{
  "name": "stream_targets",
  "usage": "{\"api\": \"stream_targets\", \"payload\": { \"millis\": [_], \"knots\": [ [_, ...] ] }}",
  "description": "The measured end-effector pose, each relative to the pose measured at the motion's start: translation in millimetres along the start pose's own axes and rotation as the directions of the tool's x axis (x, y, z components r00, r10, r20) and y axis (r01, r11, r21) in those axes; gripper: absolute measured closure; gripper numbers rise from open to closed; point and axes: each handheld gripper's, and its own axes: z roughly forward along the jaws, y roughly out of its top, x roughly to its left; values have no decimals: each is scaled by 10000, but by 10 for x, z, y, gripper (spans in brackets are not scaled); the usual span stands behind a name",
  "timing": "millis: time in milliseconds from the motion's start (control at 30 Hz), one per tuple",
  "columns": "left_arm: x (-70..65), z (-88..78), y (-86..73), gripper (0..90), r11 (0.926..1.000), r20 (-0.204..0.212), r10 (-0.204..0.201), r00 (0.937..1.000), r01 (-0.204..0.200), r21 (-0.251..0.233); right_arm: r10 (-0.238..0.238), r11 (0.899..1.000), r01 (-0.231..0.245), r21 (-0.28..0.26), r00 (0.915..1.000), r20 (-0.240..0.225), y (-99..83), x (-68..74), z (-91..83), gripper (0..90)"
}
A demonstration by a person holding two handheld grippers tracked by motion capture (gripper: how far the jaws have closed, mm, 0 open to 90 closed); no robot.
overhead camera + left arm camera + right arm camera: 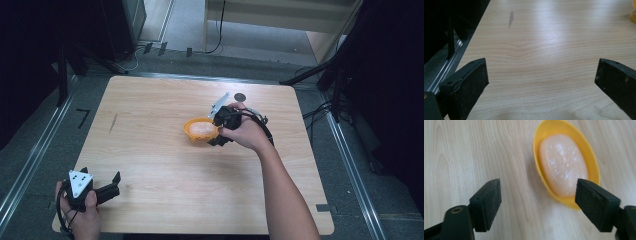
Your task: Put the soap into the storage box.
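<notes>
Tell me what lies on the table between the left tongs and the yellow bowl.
Nothing: in the high view, only bare wood runs from the left tongs to the yellow bowl. The left gripper view shows the same bare table.

The right gripper (537, 205) has two black jaws that stand wide apart with nothing between them but table. Under them is a light wooden table (461, 152) with wavy lines in the wood. A small yellow oval plastic dish (537, 152) sits on the table, ahead of the jaws and closer to the right-hand one. The tip of that jaw covers a bit of the dish's near rim. Inside the dish lies a smooth pale pink oval bar (562, 162) with tiny white specks on top.
</notes>
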Motion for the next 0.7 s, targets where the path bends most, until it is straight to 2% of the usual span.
{"api": "stream_targets", "payload": {
  "millis": [200, 433, 500, 600, 700],
  "knots": [
    [-3, -2, 1, 0, 10000, -23, 48, 10000, -48, 47, 571, 9983, -574, 121, 9981, 240, -203, 76, -50, 193],
    [-8, 1, 1, 0, 10000, -46, 85, 10000, -85, 34, 1321, 9910, -1312, -248, 9905, 378, -414, 104, -123, 189],
    [-8, 0, 1, 0, 10000, -51, 88, 9999, -88, 39, 1397, 9901, -1386, -225, 9887, 536, -461, 116, -131, 188],
    [-9, 2, 0, 0, 10000, -73, 70, 9999, -70, 19, 1730, 9847, -1716, -292, 9834, 554, -534, 146, -145, 188],
    [-8, 1, 1, 0, 10000, -68, 71, 10000, -71, 29, 1798, 9835, -1786, -270, 9823, 521, -598, 159, -151, 173]
  ]
}}
